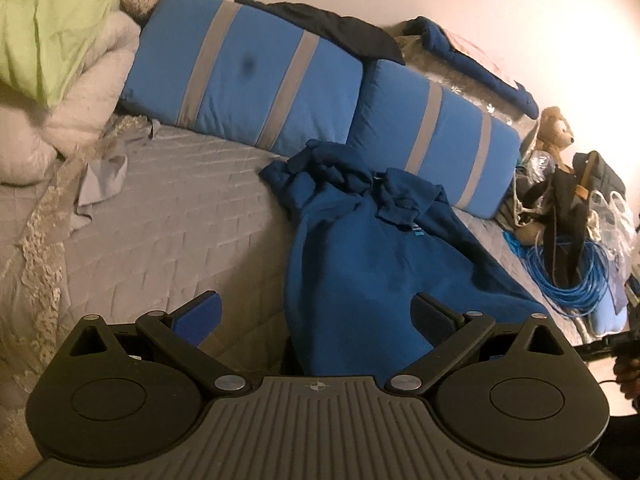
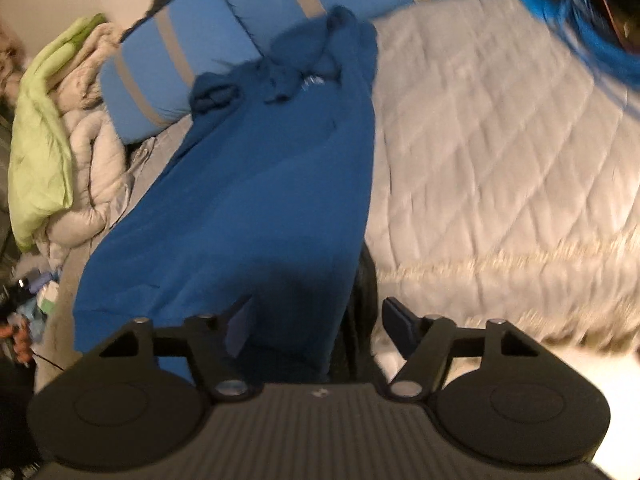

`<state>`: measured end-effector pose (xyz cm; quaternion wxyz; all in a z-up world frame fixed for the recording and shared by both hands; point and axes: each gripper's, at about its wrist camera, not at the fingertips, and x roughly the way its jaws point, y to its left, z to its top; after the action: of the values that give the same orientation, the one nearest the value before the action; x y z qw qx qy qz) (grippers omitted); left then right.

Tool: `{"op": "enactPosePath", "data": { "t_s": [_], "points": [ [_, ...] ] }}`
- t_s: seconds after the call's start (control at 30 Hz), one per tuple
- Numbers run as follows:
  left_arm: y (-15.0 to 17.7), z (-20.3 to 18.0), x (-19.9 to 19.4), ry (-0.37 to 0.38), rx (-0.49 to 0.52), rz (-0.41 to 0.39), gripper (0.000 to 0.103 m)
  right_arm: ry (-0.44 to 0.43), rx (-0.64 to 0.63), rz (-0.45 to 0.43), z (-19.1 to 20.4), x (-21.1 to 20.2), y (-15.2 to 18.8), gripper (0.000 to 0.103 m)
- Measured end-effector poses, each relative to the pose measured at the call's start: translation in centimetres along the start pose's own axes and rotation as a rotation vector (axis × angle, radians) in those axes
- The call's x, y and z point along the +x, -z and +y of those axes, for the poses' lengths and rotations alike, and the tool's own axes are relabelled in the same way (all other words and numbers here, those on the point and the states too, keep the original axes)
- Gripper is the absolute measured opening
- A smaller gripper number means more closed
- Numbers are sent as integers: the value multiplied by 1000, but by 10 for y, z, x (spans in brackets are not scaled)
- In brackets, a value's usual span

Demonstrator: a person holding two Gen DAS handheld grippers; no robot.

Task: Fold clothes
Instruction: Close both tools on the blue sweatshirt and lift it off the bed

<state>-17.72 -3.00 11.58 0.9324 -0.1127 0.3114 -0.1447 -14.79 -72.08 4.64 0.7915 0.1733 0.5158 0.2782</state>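
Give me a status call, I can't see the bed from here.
Left gripper open, right gripper open. Crumpled blue sweatshirt lying on grey quilted bedspread, ungrasped. Striped blue cushions behind it.

On the bed (image 1: 168, 216): one blue sweatshirt (image 1: 360, 264), two blue striped cushions (image 1: 240, 68) (image 1: 436, 136), one teddy bear (image 1: 554, 128), one coil of blue cable (image 1: 568, 280), one green duvet (image 1: 52, 20), one dark garment (image 1: 332, 26) atop the cushions.

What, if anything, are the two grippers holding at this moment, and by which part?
Nothing: the left gripper and right gripper are both open at the blue sweatshirt's near hem.
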Motion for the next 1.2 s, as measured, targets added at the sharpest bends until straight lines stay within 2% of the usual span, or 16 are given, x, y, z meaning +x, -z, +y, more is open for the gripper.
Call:
{"op": "enactPosePath", "data": {
  "t_s": [0.13, 0.27, 0.33, 0.43, 0.57, 0.7, 0.8, 0.9, 0.97, 1.07, 1.13, 1.17, 1.2],
  "points": [
    [2, 0, 7, 4, -15, 15, 103, -50, 94, 8, -1, 6, 6, 46],
    [7, 4, 15, 13, -43, 34, 103, -58, 151, 0, 3, 3, 7, 29],
    [9, 7, 18, 23, -65, 46, 103, -44, 165, -13, 4, -2, 6, 12],
    [13, 11, 22, 38, -93, 60, 103, -48, 192, -44, 1, -15, 1, 7],
    [15, 15, 24, 47, -136, 68, 102, -47, 193, -97, 0, -33, -4, 5],
    [16, 25, 25, 76, -223, 64, 102, -28, 229, -135, -7, -43, -6, 5],
    [19, 38, 31, 131, -295, 78, 101, -37, 266, -143, -17, -43, -6, 5],
    [28, 51, 42, 180, -383, 116, 91, -30, 262, -140, -20, -39, -6, 5],
    [35, 58, 48, 221, -442, 147, 88, -29, 257, -141, -21, -38, -6, 5],
    [45, 63, 56, 277, -487, 194, 72, -32, 251, -144, -22, -38, -6, 5],
    [49, 64, 56, 301, -502, 214, 55, -35, 247, -149, -22, -39, -7, 5],
    [50, 64, 56, 314, -509, 219, 54, -37, 245, -151, -22, -40, -7, 5],
    [51, 63, 56, 326, -516, 225, 46, -37, 243, -153, -21, -40, -8, 5]
  ]
}}
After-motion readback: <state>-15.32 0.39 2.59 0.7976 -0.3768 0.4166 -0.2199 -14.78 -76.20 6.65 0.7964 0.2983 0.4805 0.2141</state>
